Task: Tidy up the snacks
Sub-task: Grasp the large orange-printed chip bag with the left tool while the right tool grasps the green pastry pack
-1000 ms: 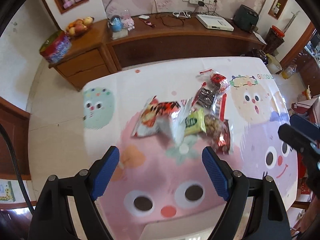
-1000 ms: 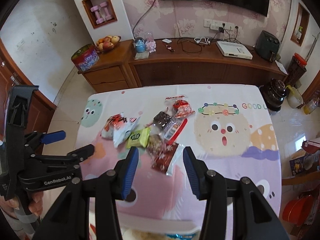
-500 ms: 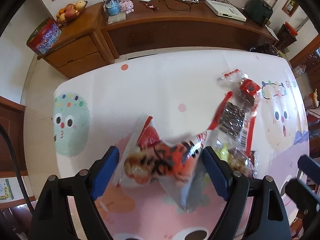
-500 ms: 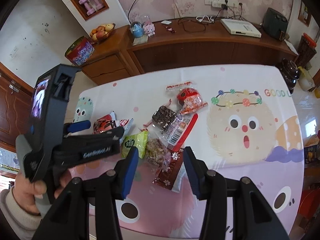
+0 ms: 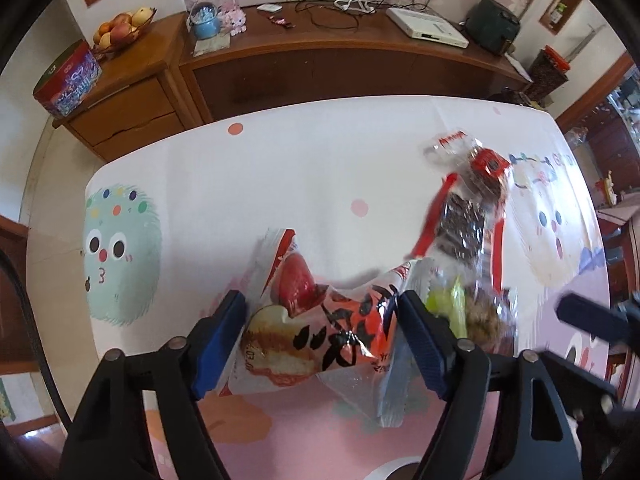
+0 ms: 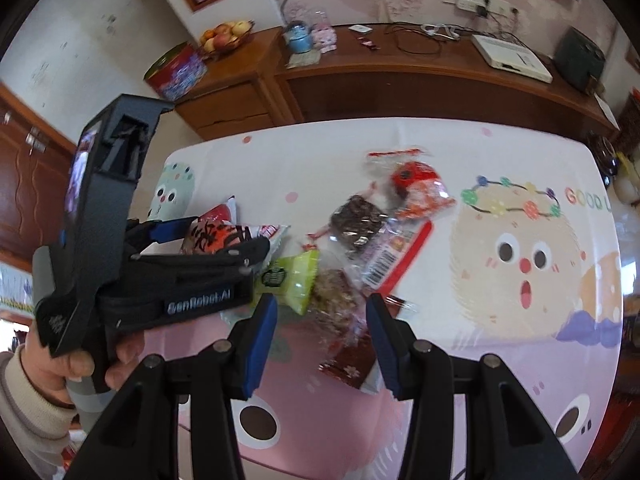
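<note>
Both grippers hang steeply over the snack heap on the cartoon tablecloth (image 5: pixel 280 168), and the step in hand looks like the first pick.

In the left wrist view the left gripper (image 5: pixel 320 332) straddles the orange-and-red snack bag (image 5: pixel 320 332), low in the middle of the frame. Its jaws have just been closing with the bag between them; the blue pads sit at the bag's two ends, but I cannot tell whether they press it yet.

In the right wrist view the right gripper (image 6: pixel 322 332) stands part-spread, empty, above the clear packet of brown snacks (image 6: pixel 334 296), with the green packet (image 6: pixel 290 280) just to its left.

Next, I judge, the left jaws must finish pinching the crinkly bag before any lift, and the right must drop lower.
</note>
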`<state>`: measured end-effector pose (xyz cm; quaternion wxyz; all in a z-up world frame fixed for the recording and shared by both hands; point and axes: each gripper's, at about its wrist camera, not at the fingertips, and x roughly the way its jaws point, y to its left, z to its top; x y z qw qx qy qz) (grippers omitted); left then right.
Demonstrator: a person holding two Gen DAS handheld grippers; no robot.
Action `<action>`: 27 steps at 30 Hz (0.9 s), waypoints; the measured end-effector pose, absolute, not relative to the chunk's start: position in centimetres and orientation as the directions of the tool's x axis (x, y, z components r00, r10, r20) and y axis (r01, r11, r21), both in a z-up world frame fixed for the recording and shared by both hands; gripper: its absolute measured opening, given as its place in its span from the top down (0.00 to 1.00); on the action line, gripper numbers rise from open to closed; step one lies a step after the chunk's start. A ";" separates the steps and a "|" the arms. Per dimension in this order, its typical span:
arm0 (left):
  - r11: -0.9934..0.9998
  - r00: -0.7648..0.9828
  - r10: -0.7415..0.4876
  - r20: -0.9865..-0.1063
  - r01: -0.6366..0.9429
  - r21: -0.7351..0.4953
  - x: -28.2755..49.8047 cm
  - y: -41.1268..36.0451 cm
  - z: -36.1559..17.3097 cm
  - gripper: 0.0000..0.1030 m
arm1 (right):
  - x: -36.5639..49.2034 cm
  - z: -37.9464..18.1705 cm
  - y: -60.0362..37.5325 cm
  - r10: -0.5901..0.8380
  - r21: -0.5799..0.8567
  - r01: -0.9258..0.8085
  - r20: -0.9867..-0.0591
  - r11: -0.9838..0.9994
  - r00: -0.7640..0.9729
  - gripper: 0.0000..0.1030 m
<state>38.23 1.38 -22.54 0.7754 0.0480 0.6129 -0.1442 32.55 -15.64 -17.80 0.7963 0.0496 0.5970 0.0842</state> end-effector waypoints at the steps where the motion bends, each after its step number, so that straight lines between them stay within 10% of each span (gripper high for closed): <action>1: 0.953 0.215 -0.162 -0.963 0.289 -0.096 37.7 1.9 -22.5 0.30 | 32.7 -18.0 -15.2 0.195 0.177 -0.088 -0.943 0.980 0.270 0.54; 18: 0.966 0.213 -0.215 -0.953 0.189 -0.176 31.7 9.4 -22.3 0.33 | 36.3 -23.7 -10.4 0.139 0.081 -0.268 -0.969 0.960 0.203 0.56; 27: 0.964 0.206 -0.235 -0.950 0.172 -0.202 30.6 9.6 -22.3 0.33 | 34.9 -23.1 -9.0 0.224 0.136 -0.364 -0.951 0.921 0.211 0.79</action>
